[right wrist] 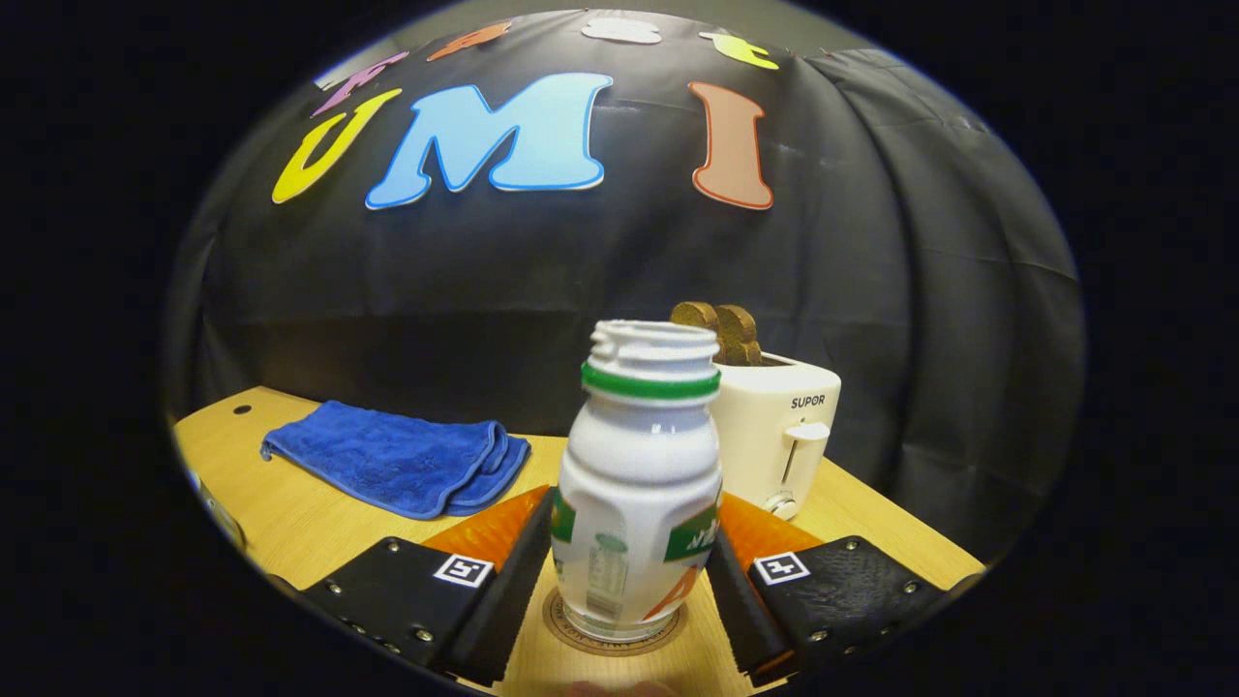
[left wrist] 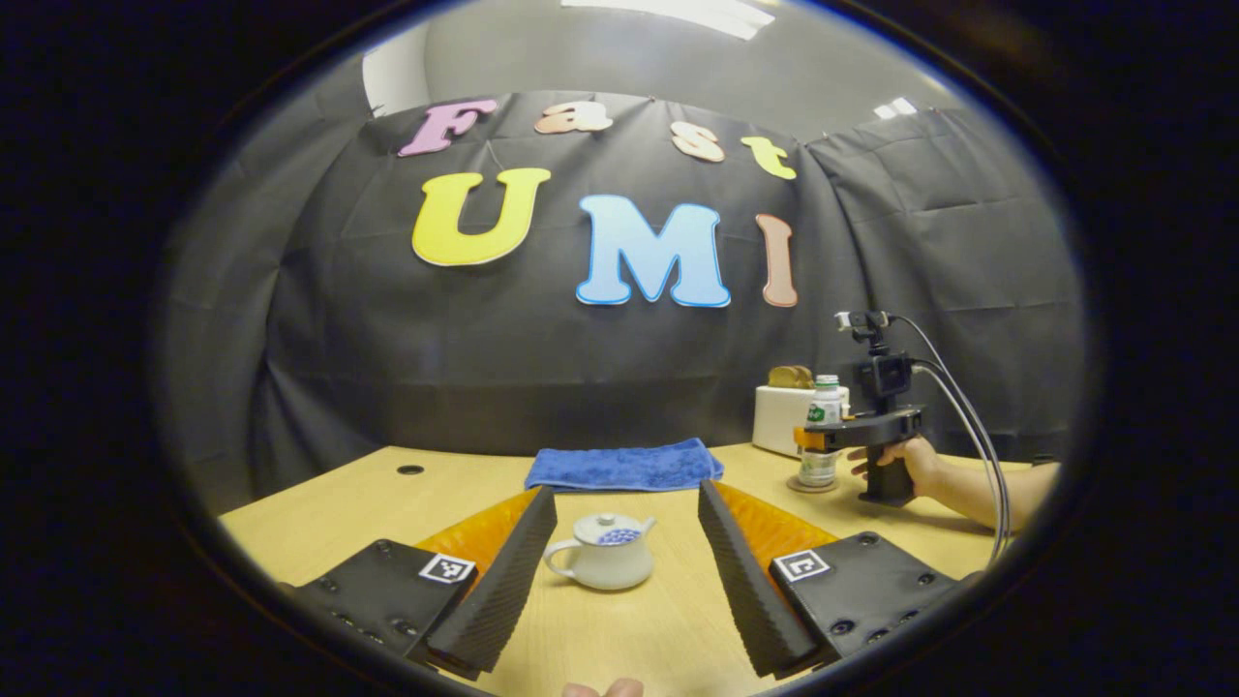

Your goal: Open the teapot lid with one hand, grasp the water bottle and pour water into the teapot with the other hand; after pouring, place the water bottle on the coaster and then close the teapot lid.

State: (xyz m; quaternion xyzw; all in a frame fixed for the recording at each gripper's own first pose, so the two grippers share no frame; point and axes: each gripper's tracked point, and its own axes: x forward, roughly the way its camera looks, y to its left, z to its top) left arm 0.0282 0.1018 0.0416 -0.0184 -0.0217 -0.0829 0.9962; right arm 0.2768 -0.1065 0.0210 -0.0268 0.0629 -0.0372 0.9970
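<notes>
In the left gripper view a white teapot (left wrist: 600, 554) stands on the wooden table (left wrist: 319, 503) with its lid (left wrist: 608, 530) on. It sits just ahead of my open left gripper (left wrist: 626, 492), between the lines of the two fingers and untouched. Far right, a hand (left wrist: 910, 460) holds my right gripper (left wrist: 818, 440) around the water bottle (left wrist: 823, 426). In the right gripper view the uncapped white bottle (right wrist: 639, 484) stands upright on a round coaster (right wrist: 571, 620). My right gripper (right wrist: 634, 503) is shut on it, both fingers against its sides.
A folded blue towel (left wrist: 624, 467) (right wrist: 397, 455) lies at the back of the table, beyond the teapot. A white toaster (left wrist: 779, 416) (right wrist: 779, 426) with bread slices in it stands just behind the bottle. A small hole (left wrist: 410, 469) marks the table's far left.
</notes>
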